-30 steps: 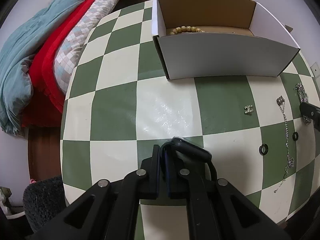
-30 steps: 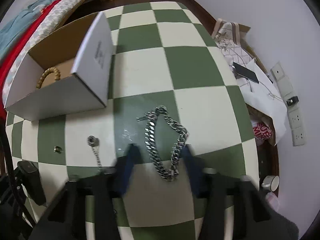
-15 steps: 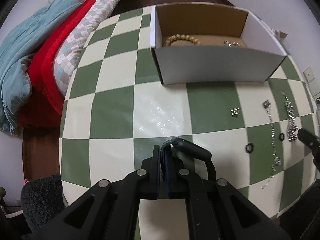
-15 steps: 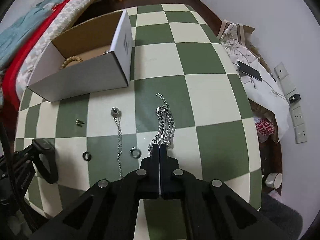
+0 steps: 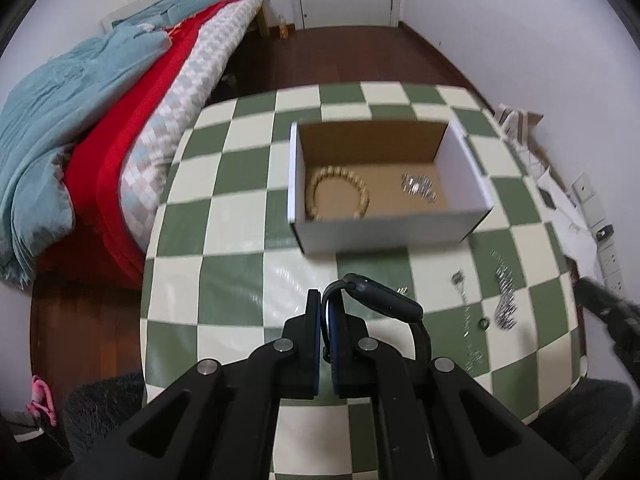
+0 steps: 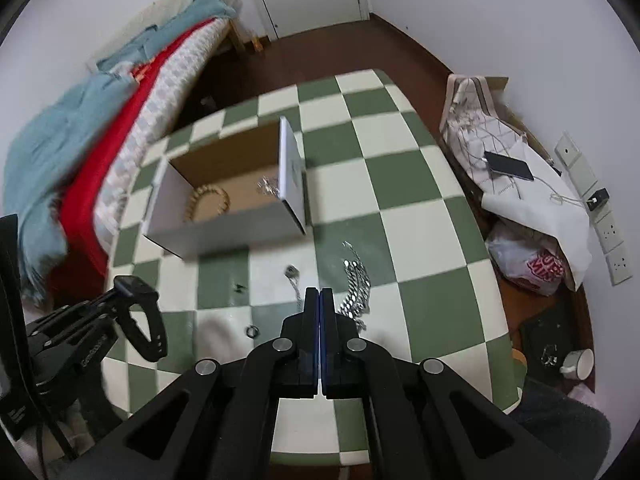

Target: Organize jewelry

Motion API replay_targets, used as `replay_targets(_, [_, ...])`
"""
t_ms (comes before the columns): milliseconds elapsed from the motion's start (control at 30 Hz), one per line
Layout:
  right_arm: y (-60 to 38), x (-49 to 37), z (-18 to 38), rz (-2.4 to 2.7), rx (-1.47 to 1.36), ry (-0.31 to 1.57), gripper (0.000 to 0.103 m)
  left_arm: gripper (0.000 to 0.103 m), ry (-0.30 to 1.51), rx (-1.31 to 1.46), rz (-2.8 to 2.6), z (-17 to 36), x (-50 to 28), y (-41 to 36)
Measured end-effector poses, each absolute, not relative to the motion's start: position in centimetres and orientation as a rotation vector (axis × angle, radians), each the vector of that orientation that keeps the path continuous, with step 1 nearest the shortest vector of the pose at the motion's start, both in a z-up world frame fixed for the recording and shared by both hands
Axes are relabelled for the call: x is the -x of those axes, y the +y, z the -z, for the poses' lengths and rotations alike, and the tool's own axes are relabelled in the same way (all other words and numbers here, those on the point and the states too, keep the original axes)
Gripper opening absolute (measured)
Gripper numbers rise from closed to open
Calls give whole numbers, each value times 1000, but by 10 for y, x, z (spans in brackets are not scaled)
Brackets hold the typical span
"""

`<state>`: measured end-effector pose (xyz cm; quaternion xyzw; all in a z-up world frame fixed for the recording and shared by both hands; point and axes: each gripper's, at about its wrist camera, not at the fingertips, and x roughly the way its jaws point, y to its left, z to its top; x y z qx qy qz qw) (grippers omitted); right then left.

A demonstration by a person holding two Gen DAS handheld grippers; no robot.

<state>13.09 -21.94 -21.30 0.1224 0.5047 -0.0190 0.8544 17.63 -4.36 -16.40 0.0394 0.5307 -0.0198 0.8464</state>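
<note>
Both of your grippers stand higher over the table than a second ago, so the whole checkered top and the room around it now show, and your right jaws, which were spread around the thick chain then, have closed.

From your left wrist camera: your left gripper (image 5: 329, 312) is shut on the strap of a dark smartwatch (image 5: 380, 300), and the watch body sticks out to the right of the fingertips. Beyond it the white cardboard box (image 5: 384, 232) sits on the green and cream table (image 5: 224, 272). Inside the box you see a wooden bead bracelet (image 5: 338, 194) on the left and a small silver piece (image 5: 418, 187) on the right, apart from each other. On the table right of the box lie a thin chain (image 5: 466, 312), a dark ring (image 5: 485, 323) and the thick silver chain (image 5: 505, 296); they are blurred. A bed with blue and red blankets (image 5: 80, 120) is at the left.

From your right wrist camera: your right gripper (image 6: 320, 300) is fully closed, pad on pad. The thick chain (image 6: 356, 284) shows just beside the right fingertip, and whether the tips pinch its end you cannot tell. The thin chain (image 6: 295, 278), a ring (image 6: 253, 331) and a tiny earring (image 6: 239, 288) lie on the table. Your left gripper with the watch (image 6: 138, 312) is at the left edge
</note>
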Motion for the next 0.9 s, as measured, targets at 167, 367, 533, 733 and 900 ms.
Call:
replay_targets(167, [-242, -159, 269, 58, -334, 1227, 12, 1, 1128, -83, 34, 168, -183, -45])
replay_targets(367, [-248, -182, 320, 114, -303, 1301, 43, 1, 1166, -95, 22, 186, -187, -45])
replay_targets(533, [-221, -191, 322, 136, -132, 1300, 17, 1, 1178, -106, 13, 192, -189, -45])
replay_targets(733, [-225, -180, 290, 109, -200, 1201, 0, 1, 1167, -99, 13, 186, -189, -42])
replay_targets(900, [-222, -162, 248, 73, -248, 1103, 0, 1, 1146, -80, 28, 173, -189, -42])
